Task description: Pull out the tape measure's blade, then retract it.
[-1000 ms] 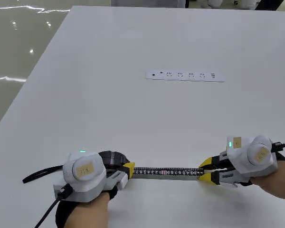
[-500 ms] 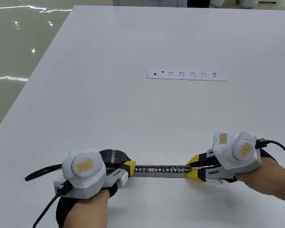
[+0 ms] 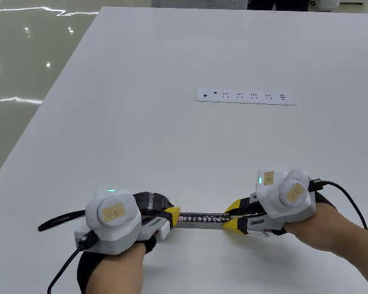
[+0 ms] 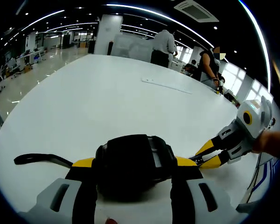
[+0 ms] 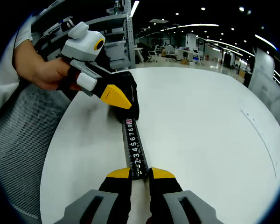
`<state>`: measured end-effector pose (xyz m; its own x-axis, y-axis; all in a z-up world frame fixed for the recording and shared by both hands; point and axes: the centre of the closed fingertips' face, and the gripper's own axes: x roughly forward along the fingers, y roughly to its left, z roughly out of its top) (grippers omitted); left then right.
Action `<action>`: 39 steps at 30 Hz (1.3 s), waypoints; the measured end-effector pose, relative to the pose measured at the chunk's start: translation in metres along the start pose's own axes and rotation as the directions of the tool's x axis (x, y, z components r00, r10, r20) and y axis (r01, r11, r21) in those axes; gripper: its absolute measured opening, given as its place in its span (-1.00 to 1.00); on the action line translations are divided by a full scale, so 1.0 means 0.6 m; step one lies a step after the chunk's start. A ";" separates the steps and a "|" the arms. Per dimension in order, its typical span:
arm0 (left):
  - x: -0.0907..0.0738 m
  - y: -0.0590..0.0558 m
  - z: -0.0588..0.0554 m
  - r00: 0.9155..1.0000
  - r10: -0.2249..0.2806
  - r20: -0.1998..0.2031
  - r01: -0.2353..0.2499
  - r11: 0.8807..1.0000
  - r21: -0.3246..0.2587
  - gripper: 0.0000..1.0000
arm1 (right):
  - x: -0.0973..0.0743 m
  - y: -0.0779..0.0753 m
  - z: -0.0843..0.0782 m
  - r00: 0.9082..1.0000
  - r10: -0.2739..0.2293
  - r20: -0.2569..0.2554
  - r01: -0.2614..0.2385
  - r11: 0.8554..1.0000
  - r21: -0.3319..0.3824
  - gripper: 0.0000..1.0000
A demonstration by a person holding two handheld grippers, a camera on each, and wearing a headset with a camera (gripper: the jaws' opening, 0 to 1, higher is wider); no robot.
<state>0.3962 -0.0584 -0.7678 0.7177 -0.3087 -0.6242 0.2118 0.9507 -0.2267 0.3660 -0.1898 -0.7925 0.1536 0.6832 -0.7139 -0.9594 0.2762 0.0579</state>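
Observation:
The black tape measure case [image 3: 148, 202] [image 4: 133, 163] [image 5: 127, 93] rests on the white table, with my left gripper [image 3: 168, 215] [image 4: 133, 163] shut on it; a black strap [image 3: 61, 219] trails to its left. Its blade [image 3: 201, 218] [image 5: 134, 149], with black numbers, runs a short way right to my right gripper [image 3: 234, 215] [image 5: 140, 173], which is shut on the blade's tip. In the left gripper view the right gripper [image 4: 210, 155] comes in from the right. In the right gripper view the left gripper [image 5: 115, 97] comes in at the upper left.
A white power strip [image 3: 245, 96] [image 4: 165, 85] lies flat on the table [image 3: 172, 122] farther back. The table's left edge drops to a glossy floor [image 3: 24, 67]. Cables trail from both grippers. People stand beyond the far end of the table in the left gripper view.
My right gripper has moved left toward the case with the blade tip in it, and the exposed blade has grown much shorter. The left gripper keeps hold of the case.

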 end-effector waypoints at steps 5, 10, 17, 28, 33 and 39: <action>0.000 0.000 0.000 1.000 -0.002 0.001 0.002 1.000 -0.003 0.18 | 0.011 0.002 0.011 1.000 0.005 0.008 -0.005 1.000 0.001 -0.78; 0.000 0.000 0.001 1.000 -0.005 -0.001 0.005 1.000 -0.006 0.18 | 0.023 0.006 0.024 1.000 0.010 0.024 -0.010 1.000 0.006 -0.78; 0.000 0.001 0.001 1.000 -0.009 -0.002 0.009 1.000 -0.010 0.18 | 0.045 0.010 0.045 0.999 0.024 0.036 -0.024 1.000 0.000 -0.78; -0.001 0.001 0.000 1.000 -0.015 0.000 0.015 1.000 -0.018 0.19 | 0.079 0.020 0.081 0.997 0.041 0.066 -0.041 0.999 -0.001 -0.78; -0.001 0.001 0.001 1.000 -0.016 0.001 0.016 1.000 -0.019 0.19 | 0.090 0.023 0.092 0.996 0.045 0.074 -0.045 0.999 -0.001 -0.77; -0.001 0.001 0.001 1.000 -0.014 0.003 0.014 1.000 -0.020 0.19 | 0.093 0.024 0.096 0.996 0.045 0.080 -0.045 0.999 -0.003 -0.77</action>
<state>0.3964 -0.0578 -0.7673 0.7167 -0.3220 -0.6186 0.2085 0.9454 -0.2505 0.3741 -0.1087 -0.7913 0.1289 0.7469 -0.6523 -0.9659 0.2435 0.0878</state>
